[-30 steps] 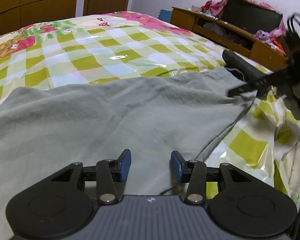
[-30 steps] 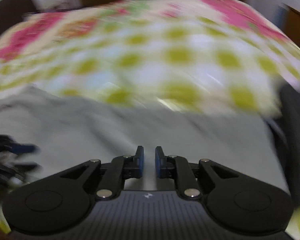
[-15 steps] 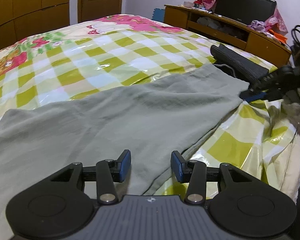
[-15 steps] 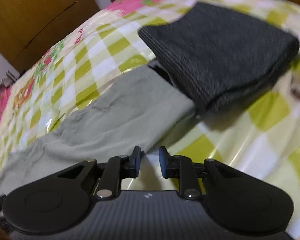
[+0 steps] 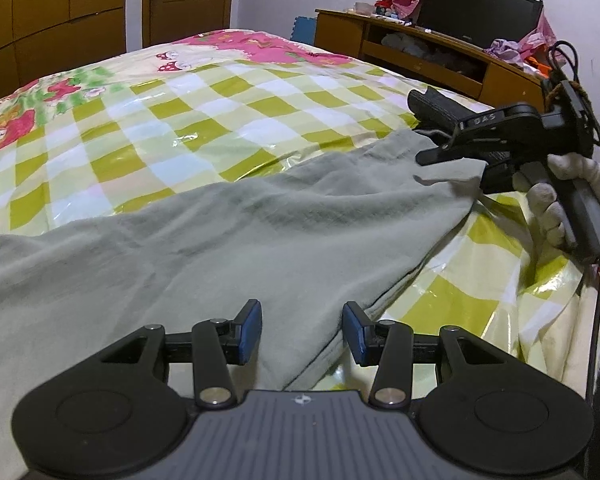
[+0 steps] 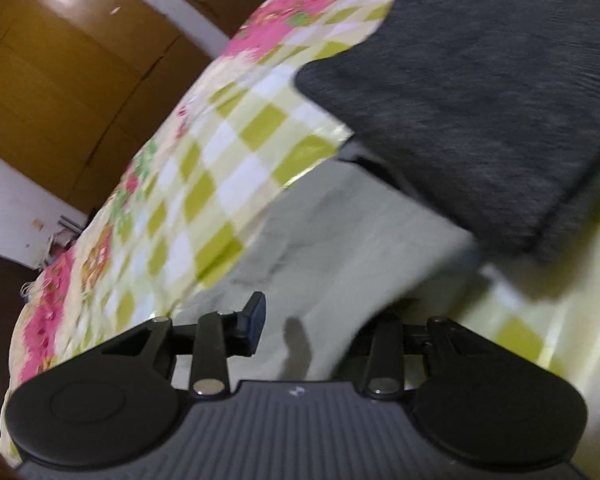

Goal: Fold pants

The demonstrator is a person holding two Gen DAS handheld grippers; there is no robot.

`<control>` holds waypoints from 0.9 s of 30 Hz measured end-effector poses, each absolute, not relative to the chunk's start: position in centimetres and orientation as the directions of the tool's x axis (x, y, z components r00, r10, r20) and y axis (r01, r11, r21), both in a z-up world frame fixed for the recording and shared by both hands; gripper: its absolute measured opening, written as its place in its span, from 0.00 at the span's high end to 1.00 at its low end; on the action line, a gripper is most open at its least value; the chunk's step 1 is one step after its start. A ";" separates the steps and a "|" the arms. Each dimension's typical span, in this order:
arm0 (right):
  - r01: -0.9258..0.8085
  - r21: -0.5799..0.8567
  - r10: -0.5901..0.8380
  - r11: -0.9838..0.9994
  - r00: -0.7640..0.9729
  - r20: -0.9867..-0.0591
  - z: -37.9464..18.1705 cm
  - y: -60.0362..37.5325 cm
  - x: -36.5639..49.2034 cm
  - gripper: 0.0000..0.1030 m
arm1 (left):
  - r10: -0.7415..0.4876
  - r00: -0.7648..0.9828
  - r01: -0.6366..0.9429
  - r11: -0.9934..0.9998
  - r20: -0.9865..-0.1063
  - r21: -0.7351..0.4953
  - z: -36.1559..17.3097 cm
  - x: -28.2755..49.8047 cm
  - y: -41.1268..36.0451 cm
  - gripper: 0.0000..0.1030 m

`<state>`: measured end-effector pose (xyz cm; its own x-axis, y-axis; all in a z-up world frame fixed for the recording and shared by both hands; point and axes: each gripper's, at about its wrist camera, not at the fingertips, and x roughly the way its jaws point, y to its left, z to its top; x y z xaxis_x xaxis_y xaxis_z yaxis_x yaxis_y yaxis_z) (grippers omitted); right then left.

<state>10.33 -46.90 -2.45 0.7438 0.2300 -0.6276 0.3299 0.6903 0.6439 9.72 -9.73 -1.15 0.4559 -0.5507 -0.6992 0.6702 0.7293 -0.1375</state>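
Grey-green pants [image 5: 228, 248] lie spread across the checked bed sheet [image 5: 180, 120]. My left gripper [image 5: 302, 332] hovers open over their near edge, its blue pads clear of the cloth. At the pants' far right corner a white-gloved hand [image 5: 556, 184] holds my right gripper [image 5: 452, 170], tilted on its side. Its jaws are opening and straddle that corner without pinching it. In the right wrist view the pants [image 6: 340, 248] run between the right gripper's [image 6: 306, 324] fingers. One pad shows on the left and cloth covers the other finger.
A folded dark grey garment [image 6: 480, 100] lies on the bed just beyond the pants' corner, also seen as the dark garment [image 5: 432, 106]. A low wooden cabinet [image 5: 420, 60] with a television stands past the bed. The mattress edge drops off at the right.
The right gripper rolled over, came down onto the pants' corner and widened its jaws around it. The left gripper drew back slightly and stayed open.
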 end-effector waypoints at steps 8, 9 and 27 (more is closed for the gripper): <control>0.282 0.672 0.212 0.685 0.805 -0.554 0.3 -46.9 11.5 0.97 | -0.554 0.480 0.653 0.743 -0.680 -0.144 -0.1 10.3 -10.2 0.44; 0.274 0.677 0.193 0.683 0.826 -0.530 1.2 -47.1 11.2 0.97 | -0.552 0.484 0.647 0.748 -0.679 -0.147 -0.1 10.4 -10.3 0.43; 0.314 0.564 0.111 0.764 0.797 -0.594 1.0 -43.3 13.0 0.95 | -0.443 0.560 0.569 0.820 -0.700 -0.064 -0.1 7.6 -2.4 0.42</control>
